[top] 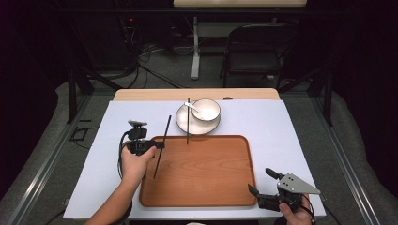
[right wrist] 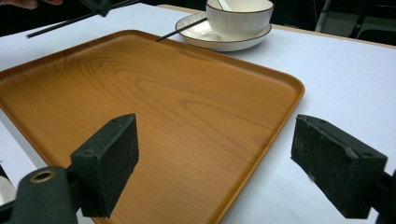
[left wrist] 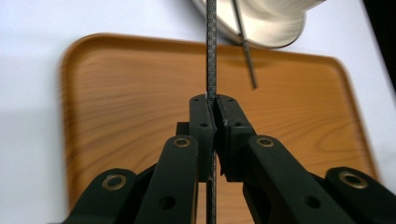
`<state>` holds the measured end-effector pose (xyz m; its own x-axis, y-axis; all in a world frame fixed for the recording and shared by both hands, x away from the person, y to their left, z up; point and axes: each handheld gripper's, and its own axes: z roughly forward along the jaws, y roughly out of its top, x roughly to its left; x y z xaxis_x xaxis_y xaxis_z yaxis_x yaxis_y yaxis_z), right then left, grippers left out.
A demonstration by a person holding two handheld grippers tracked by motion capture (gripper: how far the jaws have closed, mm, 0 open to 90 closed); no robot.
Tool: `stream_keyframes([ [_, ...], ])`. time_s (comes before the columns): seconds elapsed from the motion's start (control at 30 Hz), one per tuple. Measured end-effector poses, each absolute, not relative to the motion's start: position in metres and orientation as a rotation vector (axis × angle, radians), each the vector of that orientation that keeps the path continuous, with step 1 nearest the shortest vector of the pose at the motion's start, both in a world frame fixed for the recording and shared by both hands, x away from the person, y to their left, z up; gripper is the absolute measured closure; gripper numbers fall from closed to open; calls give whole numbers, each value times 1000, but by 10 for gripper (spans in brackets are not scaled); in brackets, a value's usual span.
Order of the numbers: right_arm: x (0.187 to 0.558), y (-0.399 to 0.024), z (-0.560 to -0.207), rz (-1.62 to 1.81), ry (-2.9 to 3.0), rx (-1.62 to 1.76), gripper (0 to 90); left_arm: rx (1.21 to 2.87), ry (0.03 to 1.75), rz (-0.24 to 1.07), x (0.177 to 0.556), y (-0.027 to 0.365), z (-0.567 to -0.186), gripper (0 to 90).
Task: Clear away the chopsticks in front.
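L gripper (top: 157, 145) had its jaws clamped on a thin black chopstick (top: 162, 146) w/ a woven, carbon-like texture, held over the left edge of the wood-grain tray (top: 206, 173). 2nd chopstick (top: 187, 121) lay from the round white plate (top: 184, 123) onto the tray's far rim. Ribbed bowl (top: 206, 110) sat on the plate. R gripper (top: 261, 182), jaws wide apart & empty, sat at the tray's near right corner.
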<state>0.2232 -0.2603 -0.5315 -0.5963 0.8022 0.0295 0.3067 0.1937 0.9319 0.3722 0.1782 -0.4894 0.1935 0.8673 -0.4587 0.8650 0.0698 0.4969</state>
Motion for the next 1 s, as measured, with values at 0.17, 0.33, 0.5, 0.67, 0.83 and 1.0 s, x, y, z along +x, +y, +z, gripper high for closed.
stream_keyframes([
  [0.17,223,-260,-531,1393,2005,1033,146,1740,1642,112,344,180,-494,855],
  [0.33,223,-261,-531,1395,2004,1031,146,1737,1641,168,319,174,-498,855],
  [0.5,223,-261,-531,1396,2003,1029,146,1743,1641,195,303,168,-507,855],
  [0.67,223,-261,-531,1397,2002,1031,146,1761,1643,222,297,161,-512,855],
  [0.83,223,-260,-531,1396,2002,1031,146,1775,1671,240,301,161,-517,855],
  [1.0,223,-261,-531,1395,2003,1030,146,1786,1687,248,308,156,-522,857],
])
